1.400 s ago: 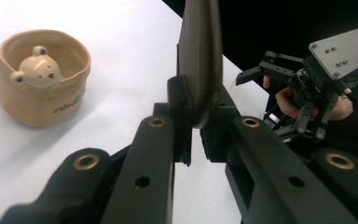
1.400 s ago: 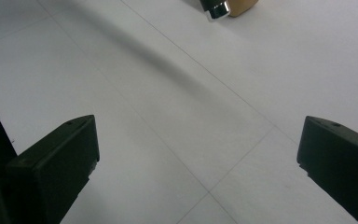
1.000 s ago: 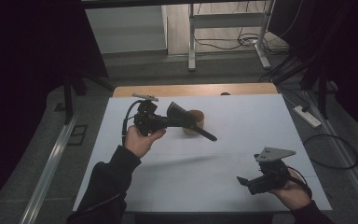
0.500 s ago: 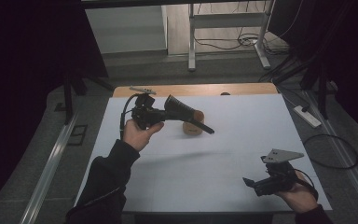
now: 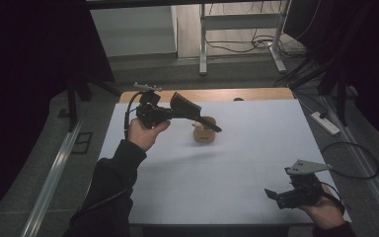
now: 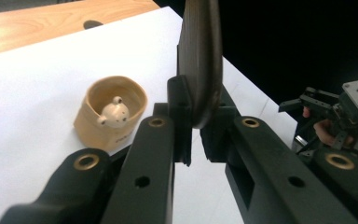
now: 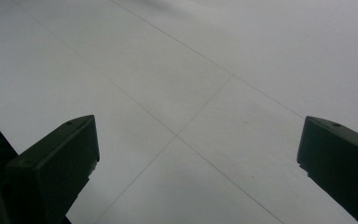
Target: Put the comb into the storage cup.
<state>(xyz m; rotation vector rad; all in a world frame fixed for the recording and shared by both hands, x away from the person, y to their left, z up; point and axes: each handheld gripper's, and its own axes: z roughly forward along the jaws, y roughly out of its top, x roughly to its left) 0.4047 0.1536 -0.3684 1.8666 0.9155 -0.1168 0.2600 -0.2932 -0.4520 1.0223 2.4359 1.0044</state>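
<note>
Brush [image 5: 192,109] clamped in left hand-held gripper [image 5: 170,114], long axis slanting down toward cup [image 5: 204,130]

You're in a lab/test room: white-topped table [image 5: 256,163], black curtains [image 5: 24,54], bare grey floor w/ cables [image 5: 246,47], metal frame legs [image 5: 203,44].

brush [image 6: 200,56] top: cut off by the upper edge of the left gripper view, bristles out of sight
cup [image 6: 109,112] base: hidden behind the left gripper [image 6: 193,144] jaws
cup lettering: too small to read
right gripper [image 7: 198,158] jaw roots: cut off by the lower edge
</note>
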